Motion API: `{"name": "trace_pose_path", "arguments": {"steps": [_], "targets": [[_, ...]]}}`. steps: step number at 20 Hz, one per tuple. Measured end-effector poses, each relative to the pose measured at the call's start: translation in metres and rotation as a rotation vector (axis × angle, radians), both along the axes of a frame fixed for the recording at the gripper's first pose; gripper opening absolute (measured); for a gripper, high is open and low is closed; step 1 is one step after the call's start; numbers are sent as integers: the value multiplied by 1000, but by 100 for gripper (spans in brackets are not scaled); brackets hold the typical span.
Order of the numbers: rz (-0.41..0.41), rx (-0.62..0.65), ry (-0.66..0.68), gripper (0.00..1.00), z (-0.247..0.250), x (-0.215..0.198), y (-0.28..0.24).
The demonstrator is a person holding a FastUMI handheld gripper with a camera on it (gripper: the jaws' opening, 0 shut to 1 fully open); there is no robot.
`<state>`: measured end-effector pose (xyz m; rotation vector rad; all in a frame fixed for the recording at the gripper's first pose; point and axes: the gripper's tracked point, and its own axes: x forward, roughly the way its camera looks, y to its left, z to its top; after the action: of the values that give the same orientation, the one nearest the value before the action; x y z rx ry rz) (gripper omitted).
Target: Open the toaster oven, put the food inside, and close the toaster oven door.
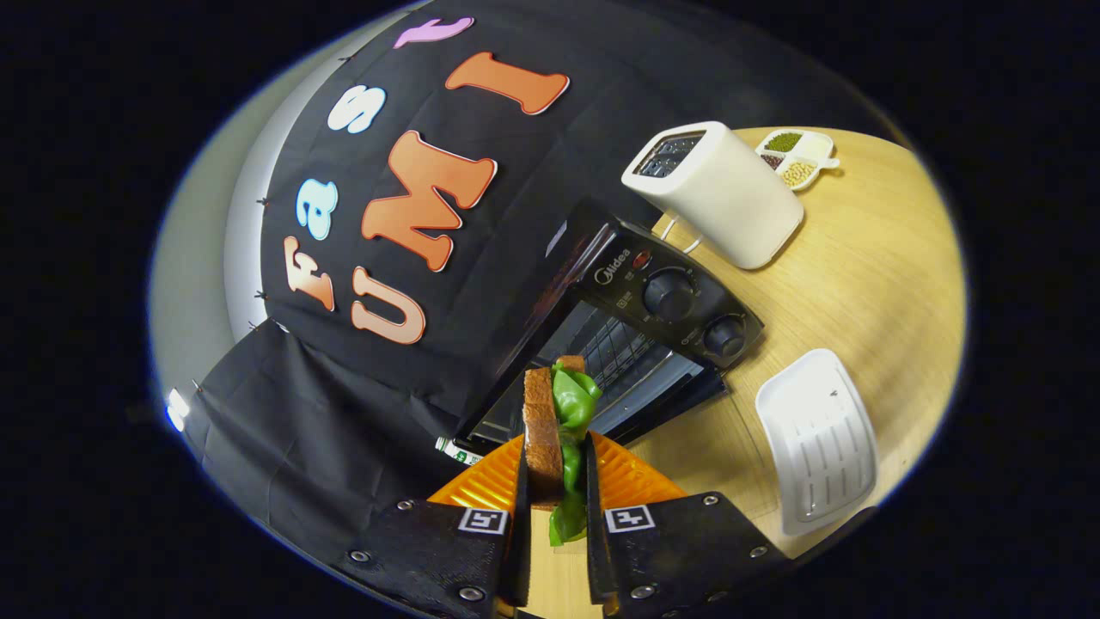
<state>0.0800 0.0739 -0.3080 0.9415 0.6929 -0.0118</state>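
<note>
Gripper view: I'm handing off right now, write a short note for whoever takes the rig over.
Gripper: shut on the sandwich, bread with green lettuce, both fingers pressing its sides, held upright.
Toaster oven: just beyond the sandwich, door already open, wire rack showing inside.
Nearby: white tray beside the oven, white toaster behind it, divided dish of beans further back.
Done: door opened, food picked up.
Left: place the sandwich on the rack, release, close the door.

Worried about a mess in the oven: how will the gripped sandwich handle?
The sandwich, pinched by the gripper, probably squashes easily; its bread looks soft. Its lettuce hangs out floppy and might slip loose.
</note>
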Motion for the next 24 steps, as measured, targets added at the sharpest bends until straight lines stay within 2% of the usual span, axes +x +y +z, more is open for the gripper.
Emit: {"name": "trace_pose_path", "arguments": {"steps": [7,15,20,22,24], "targets": [[-97,93,-29,27,-22,37,28],[-239,41,-110,27,-43,76,20],[-278,-69,-111,27,-59,83,8],[-277,-142,-111,33,-63,81,6],[-264,-293,-102,43,-66,79,-4]]}}
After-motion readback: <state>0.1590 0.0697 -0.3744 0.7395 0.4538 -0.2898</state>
